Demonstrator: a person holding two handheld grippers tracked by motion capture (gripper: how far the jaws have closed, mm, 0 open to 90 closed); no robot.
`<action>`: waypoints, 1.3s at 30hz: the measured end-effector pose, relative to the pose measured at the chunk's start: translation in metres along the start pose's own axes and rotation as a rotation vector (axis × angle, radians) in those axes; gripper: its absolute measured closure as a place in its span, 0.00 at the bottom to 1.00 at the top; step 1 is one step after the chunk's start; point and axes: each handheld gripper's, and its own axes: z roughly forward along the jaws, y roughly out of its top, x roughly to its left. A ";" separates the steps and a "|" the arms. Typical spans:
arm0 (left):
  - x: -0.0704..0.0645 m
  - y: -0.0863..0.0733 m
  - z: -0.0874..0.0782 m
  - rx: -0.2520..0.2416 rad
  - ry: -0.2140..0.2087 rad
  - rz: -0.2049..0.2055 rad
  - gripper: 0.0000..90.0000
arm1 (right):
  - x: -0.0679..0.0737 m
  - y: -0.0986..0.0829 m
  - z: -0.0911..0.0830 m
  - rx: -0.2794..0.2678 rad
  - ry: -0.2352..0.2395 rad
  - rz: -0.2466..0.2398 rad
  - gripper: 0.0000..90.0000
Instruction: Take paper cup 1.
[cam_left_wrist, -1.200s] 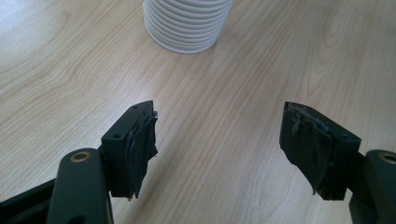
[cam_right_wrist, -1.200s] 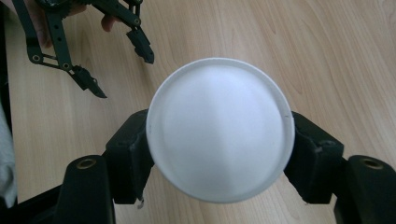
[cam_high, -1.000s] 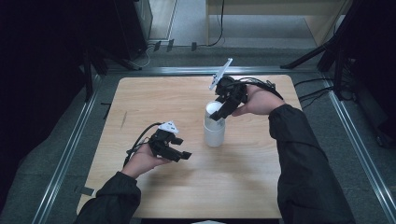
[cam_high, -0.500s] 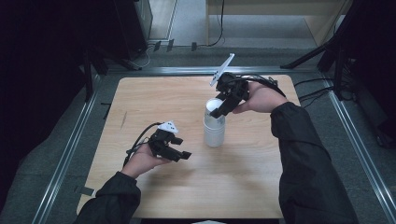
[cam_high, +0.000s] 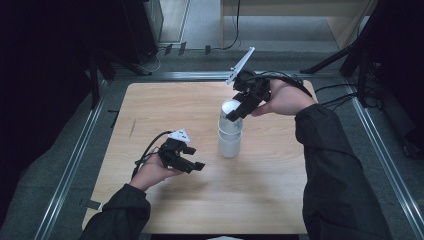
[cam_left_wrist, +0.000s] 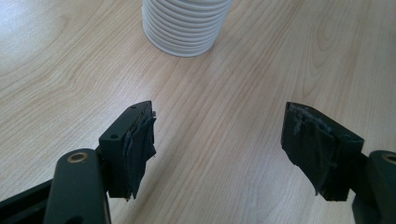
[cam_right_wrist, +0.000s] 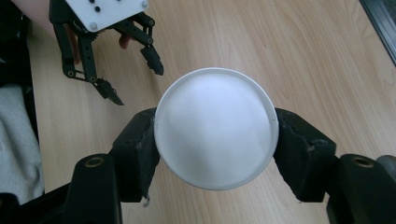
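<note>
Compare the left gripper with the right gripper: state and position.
The left gripper has its jaws wide open with nothing between them; the right gripper is shut on the top cup of the white cup stack. The left gripper sits low near the wooden table, beside the stack; the right gripper is above it. Both are hand-held, with black jaws.

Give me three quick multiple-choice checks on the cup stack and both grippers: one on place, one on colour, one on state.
1. Where does the cup stack stand?
A. mid-table
B. on the floor
C. at the table's near left corner

2. What colour are the cups?
A. red
B. white
C. blue

3. How is the left gripper?
A. shut on a cup
B. open, holding nothing
C. shut on a cable

Answers: 1 A, the high view shows wooden table all around it. 2 B, white in every view. 3 B, its jaws stand wide apart over bare wood, while the right gripper clasps the top cup.
</note>
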 end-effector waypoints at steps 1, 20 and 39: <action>0.000 0.000 0.000 0.000 0.000 0.000 0.28 | 0.000 0.001 -0.003 -0.002 -0.001 -0.004 0.40; 0.003 0.000 -0.004 -0.015 -0.005 -0.016 0.23 | 0.027 -0.013 -0.044 -0.053 0.012 -0.031 0.40; -0.004 0.006 0.000 -0.024 -0.055 0.060 0.23 | 0.062 -0.065 -0.005 -0.066 0.065 -0.039 0.40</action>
